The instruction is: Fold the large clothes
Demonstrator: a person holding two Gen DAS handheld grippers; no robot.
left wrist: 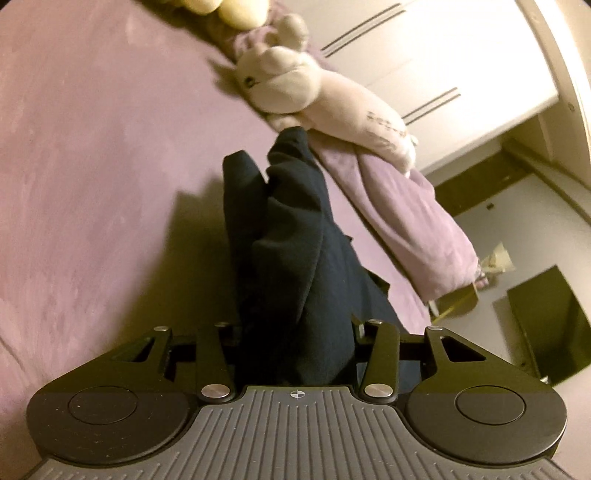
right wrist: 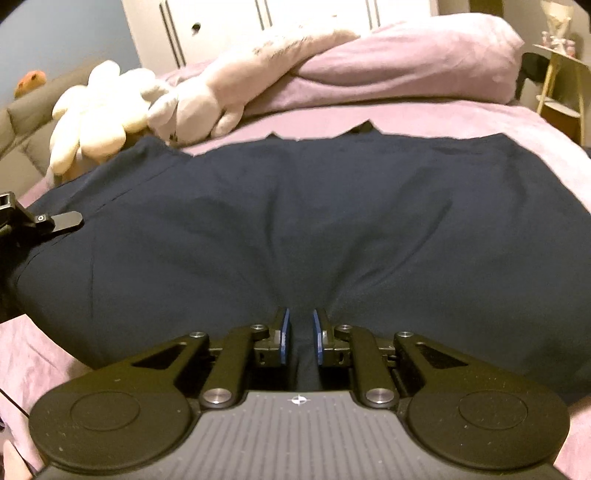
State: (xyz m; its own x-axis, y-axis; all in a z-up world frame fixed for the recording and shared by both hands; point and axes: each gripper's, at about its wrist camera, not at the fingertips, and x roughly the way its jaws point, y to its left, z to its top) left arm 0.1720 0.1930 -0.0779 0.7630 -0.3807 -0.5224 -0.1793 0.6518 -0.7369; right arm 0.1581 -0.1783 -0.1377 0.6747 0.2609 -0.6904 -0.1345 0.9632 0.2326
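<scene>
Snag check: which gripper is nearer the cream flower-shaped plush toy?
Left. Left gripper sits just below the cream flower-shaped plush toy; right gripper is farther back on the navy garment.

Black gripper (right wrist: 300, 332), blue pads (right wrist: 284, 334), ribbed grey housing

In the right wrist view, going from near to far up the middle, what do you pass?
Right tongs, pinching a fold of cloth → dark navy garment spread flat → strip of bare purple bedsheet → rumpled purple duvet → white wardrobe doors.
</scene>
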